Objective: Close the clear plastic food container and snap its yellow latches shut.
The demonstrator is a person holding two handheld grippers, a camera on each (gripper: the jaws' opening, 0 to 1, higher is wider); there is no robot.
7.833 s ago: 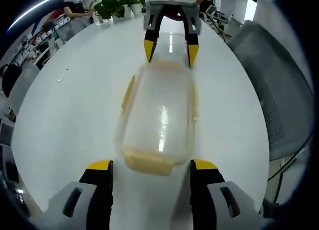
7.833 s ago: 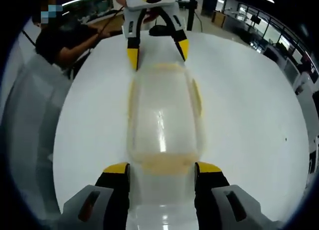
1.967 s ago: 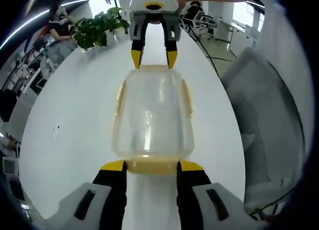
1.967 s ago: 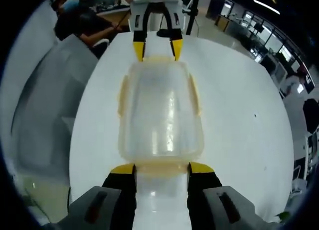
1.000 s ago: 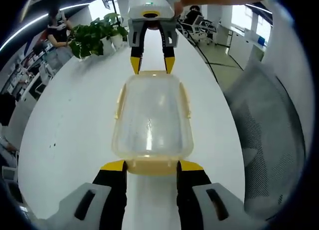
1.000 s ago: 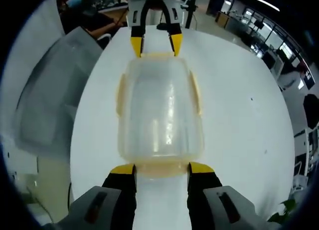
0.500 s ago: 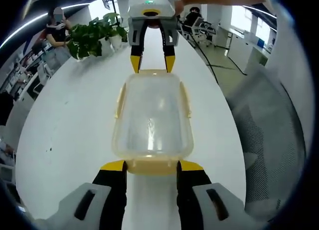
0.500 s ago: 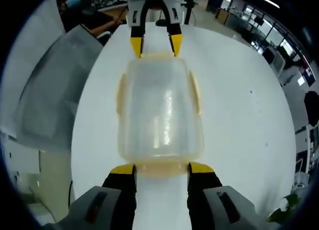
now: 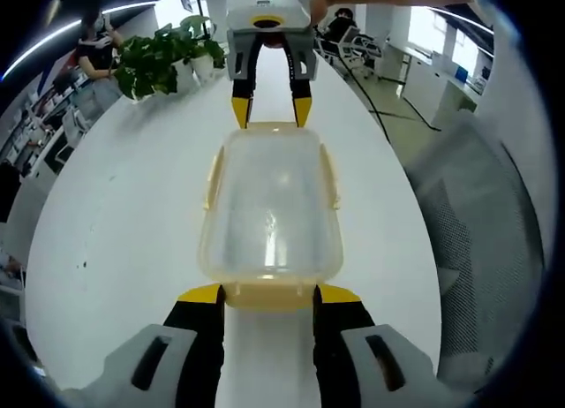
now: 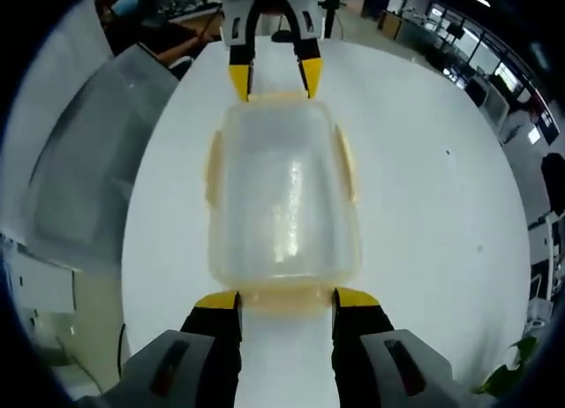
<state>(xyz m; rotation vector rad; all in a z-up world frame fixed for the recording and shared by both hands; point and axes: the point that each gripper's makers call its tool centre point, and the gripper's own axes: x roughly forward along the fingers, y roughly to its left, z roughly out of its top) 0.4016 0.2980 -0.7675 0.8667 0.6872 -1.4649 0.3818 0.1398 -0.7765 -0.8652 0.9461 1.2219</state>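
The clear plastic container (image 9: 269, 205) with its lid on lies lengthwise between my two grippers over the white table (image 9: 115, 205). My left gripper (image 9: 269, 295) is shut on the yellow latch at the near end. At the far end my right gripper (image 9: 272, 112) pinches the opposite yellow latch. Both yellow side latches (image 9: 212, 174) lie against the walls. In the right gripper view the same container (image 10: 282, 196) runs from my right gripper (image 10: 287, 300), shut on its near latch, to the left gripper (image 10: 275, 79) at the far end.
A grey mesh chair (image 9: 481, 222) stands close to the table's edge beside the container, also seen as the chair (image 10: 88, 161). Potted plants (image 9: 159, 59) sit at the far end of the table. Bare table surface (image 10: 433, 214) spreads on the other side.
Since 7.8 s ago both pairs of jaws have narrowed onto the end latches. Over the last second the table and room drift slightly behind the container, which stays fixed between the grippers.
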